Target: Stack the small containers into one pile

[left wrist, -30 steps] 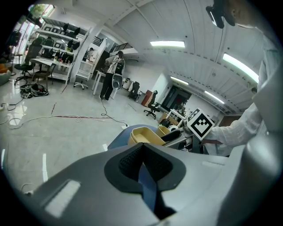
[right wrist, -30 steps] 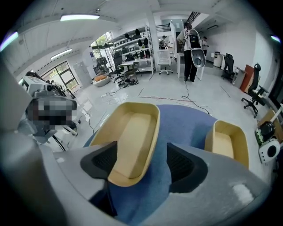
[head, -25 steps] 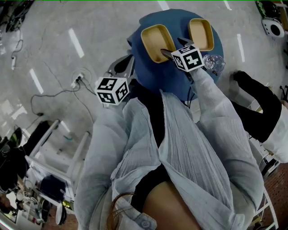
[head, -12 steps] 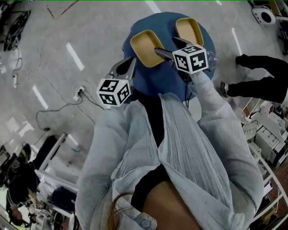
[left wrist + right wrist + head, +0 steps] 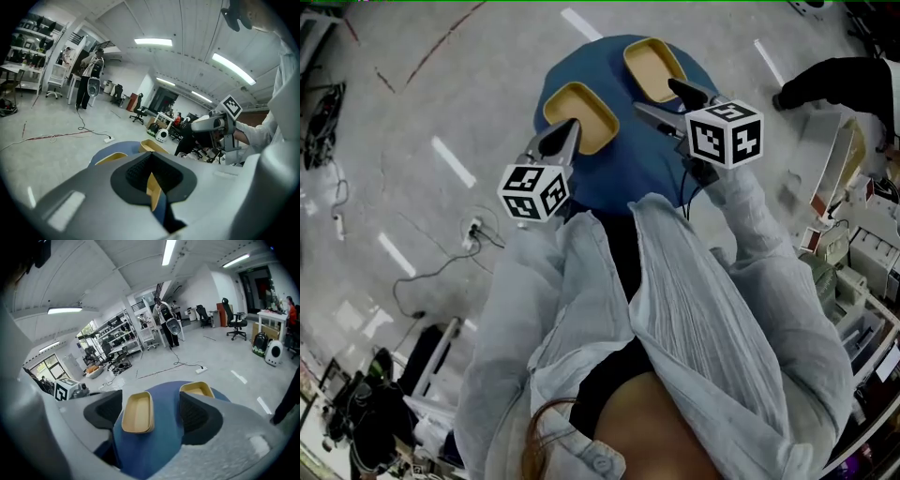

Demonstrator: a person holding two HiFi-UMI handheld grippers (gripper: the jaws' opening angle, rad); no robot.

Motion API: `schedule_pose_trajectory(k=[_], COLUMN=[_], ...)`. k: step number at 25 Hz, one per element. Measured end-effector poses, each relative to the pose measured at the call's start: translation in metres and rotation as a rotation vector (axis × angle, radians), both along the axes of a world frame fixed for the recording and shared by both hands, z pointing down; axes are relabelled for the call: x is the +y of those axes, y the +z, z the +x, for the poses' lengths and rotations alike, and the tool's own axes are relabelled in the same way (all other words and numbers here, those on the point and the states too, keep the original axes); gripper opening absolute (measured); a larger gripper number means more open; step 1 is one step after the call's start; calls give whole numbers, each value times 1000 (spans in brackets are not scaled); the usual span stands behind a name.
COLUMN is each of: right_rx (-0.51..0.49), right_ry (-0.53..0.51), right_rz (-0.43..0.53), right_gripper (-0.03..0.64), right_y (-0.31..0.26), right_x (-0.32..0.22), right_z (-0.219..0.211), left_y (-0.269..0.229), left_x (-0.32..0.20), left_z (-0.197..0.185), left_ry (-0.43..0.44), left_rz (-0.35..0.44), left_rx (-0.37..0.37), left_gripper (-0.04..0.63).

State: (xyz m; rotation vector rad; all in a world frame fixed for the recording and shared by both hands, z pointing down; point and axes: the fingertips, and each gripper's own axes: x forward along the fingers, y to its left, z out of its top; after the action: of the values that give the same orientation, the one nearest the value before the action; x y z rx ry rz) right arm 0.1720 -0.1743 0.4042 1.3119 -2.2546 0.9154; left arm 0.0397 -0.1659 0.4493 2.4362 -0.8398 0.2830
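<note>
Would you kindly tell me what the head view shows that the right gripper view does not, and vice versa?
Only the head view: the person's pale shirt, and the right gripper seen from outside. Only the right gripper view: a standing person far off, an office chair, a ceiling light, and its own jaws apart, just closed a little, nothing between them. Both: the blue table, the two yellow containers lying apart, unstacked, and the left gripper.
</note>
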Motion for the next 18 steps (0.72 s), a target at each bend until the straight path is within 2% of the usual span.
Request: schedule_pose_trajectory(k=[11, 18], right_rx=[63, 105], right_ry=[125, 102], right_rz=[-8, -40], right_gripper=[374, 374], right_y=[-20, -14], right_x=[16, -3], right_z=[86, 129], left_y=[-10, -11], left_x=[-6, -10], left_z=[43, 65], left_ry=[97, 92], left_rz=[28, 31], left_rx=[9, -3], left_gripper=[12, 12])
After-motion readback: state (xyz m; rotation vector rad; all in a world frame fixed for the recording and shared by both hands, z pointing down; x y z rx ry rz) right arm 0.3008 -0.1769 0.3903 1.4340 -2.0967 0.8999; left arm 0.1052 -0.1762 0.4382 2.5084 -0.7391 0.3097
